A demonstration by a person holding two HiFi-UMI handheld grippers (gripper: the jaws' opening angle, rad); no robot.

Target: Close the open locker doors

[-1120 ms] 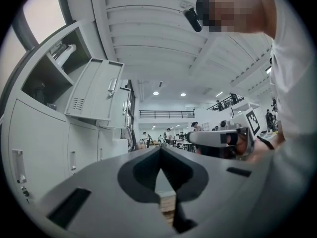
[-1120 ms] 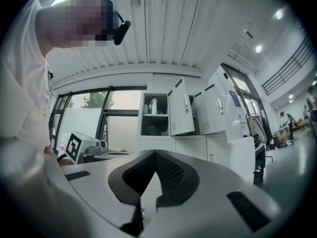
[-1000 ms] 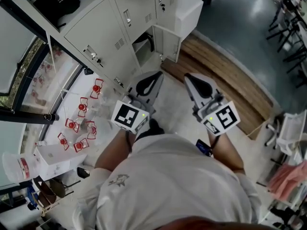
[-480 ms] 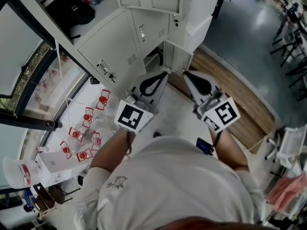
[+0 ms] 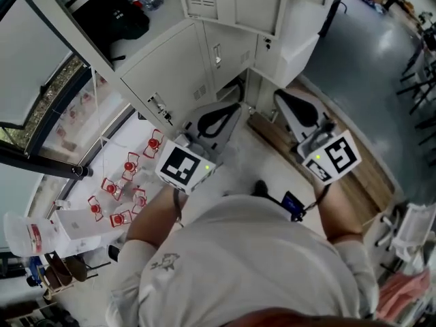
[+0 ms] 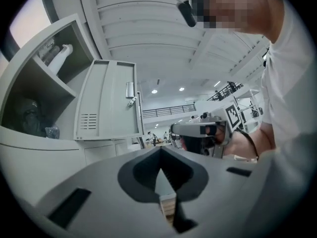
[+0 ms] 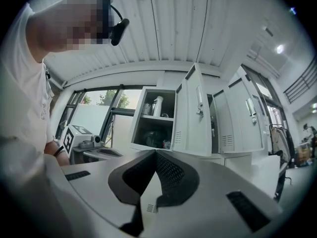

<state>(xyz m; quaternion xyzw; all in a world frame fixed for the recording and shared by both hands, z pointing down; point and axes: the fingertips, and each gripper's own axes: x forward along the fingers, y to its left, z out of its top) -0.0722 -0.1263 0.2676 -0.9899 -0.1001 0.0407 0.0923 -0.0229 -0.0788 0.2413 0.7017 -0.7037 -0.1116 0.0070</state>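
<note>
Open locker door (image 7: 192, 114) is swung out ahead of both grippers, well apart from them, nothing touching it. Left gripper (image 6: 159, 155) jaws pressed together, empty; right gripper (image 7: 155, 155) likewise. Compartment (image 7: 138, 115) behind the door has a white bottle (image 7: 156, 105) on its upper shelf and a dark bag (image 7: 151, 139) below. Lower locker (image 5: 235, 89) is partly hidden by the left gripper, contents unreadable.

Person nearer the lockers; grippers spread apart.
The lockers (image 5: 174, 73) now fill more of the head view, and the open upper compartment (image 5: 112, 19) has come further into sight. The right gripper (image 5: 281, 95) has shifted rightward, away from the left gripper (image 5: 234, 107).
</note>
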